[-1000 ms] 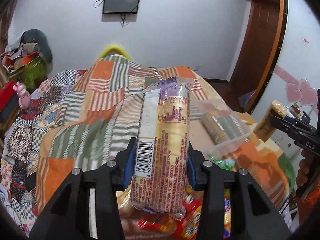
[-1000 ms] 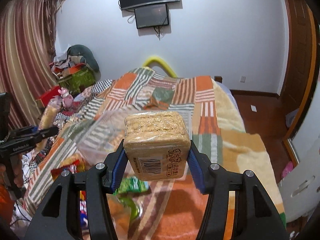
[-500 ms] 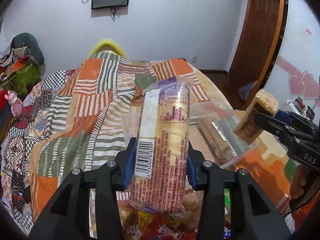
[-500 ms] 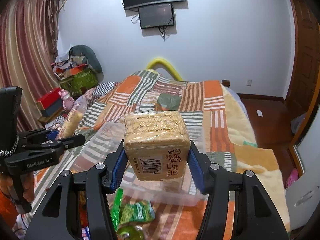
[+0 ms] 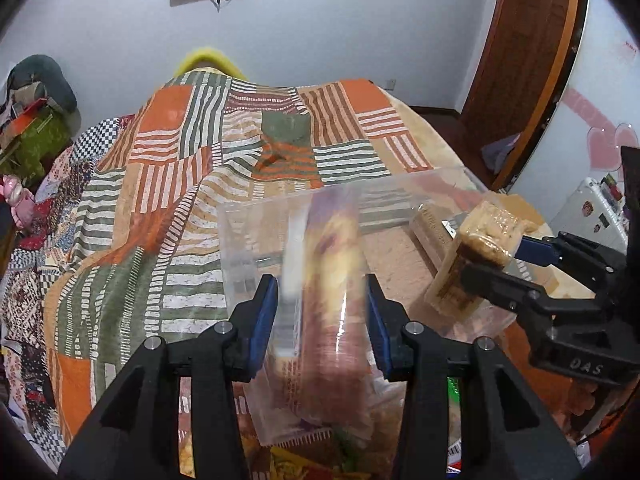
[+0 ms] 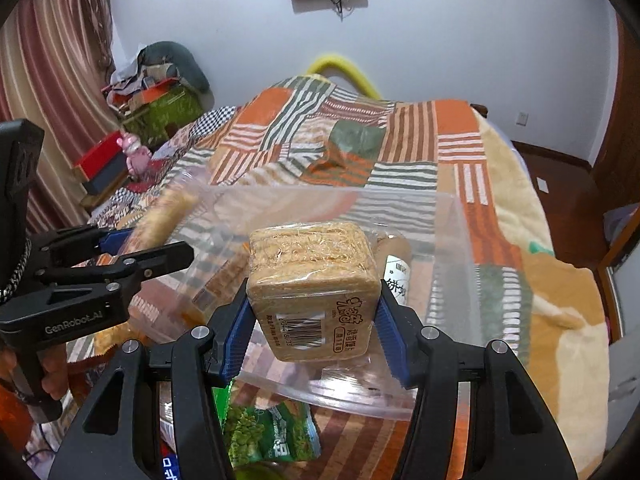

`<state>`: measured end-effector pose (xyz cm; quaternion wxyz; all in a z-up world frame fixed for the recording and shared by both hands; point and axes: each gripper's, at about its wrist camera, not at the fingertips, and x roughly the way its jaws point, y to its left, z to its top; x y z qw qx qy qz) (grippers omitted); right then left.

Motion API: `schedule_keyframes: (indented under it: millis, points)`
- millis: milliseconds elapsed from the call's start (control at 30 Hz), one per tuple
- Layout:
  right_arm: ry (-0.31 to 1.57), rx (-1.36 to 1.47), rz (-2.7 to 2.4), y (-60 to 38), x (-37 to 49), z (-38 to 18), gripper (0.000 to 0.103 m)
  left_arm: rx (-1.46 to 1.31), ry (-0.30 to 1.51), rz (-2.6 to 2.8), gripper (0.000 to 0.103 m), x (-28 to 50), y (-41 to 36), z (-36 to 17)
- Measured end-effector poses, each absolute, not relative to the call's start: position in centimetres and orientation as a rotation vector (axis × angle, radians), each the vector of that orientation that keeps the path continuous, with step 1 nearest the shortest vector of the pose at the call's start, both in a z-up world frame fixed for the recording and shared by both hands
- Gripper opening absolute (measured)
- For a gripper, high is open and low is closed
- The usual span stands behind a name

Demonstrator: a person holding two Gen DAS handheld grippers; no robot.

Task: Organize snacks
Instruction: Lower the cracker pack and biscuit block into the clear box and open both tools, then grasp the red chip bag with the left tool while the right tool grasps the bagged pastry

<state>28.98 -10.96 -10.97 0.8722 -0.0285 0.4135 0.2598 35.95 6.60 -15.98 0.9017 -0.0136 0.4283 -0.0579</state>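
Note:
My left gripper (image 5: pixel 322 292) holds a long purple-and-yellow biscuit sleeve (image 5: pixel 328 300), blurred by motion, tipped down over the near wall of a clear plastic bin (image 5: pixel 256 240) on the bed. My right gripper (image 6: pixel 314 304) is shut on a square tan cracker pack (image 6: pixel 312 280) and holds it above the same bin (image 6: pixel 456 240). The right gripper and its pack also show in the left wrist view (image 5: pixel 486 240), and the left gripper shows in the right wrist view (image 6: pixel 144 252). A brown biscuit pack (image 5: pixel 432 236) lies inside the bin.
The bin rests on a striped patchwork blanket (image 5: pixel 192 152). Loose snack packets lie in front of the bin, among them a green one (image 6: pixel 272 436). A wooden door (image 5: pixel 520 60) is at the right, and cluttered boxes (image 6: pixel 156 108) stand left of the bed.
Both grippers have moved forward and down over the clear bin. The left sleeve is now tilted and blurred. The right gripper has come closer to the left one.

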Motion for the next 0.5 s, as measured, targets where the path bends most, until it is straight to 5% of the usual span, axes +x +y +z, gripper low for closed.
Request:
schedule_keyframes:
  millis: [267, 500]
  points:
    - [0.81, -0.107, 0.523, -10.9, 28.2, -9.4, 0.065, -0.041, 0.867, -0.121, 0.043, 35.2, 7.2, -14.9]
    - [0.766, -0.093, 0.52, -12.2, 26.5, -7.5, 0.065, -0.061, 0.809, -0.101, 0.044, 32.3, 8.5, -12.3]
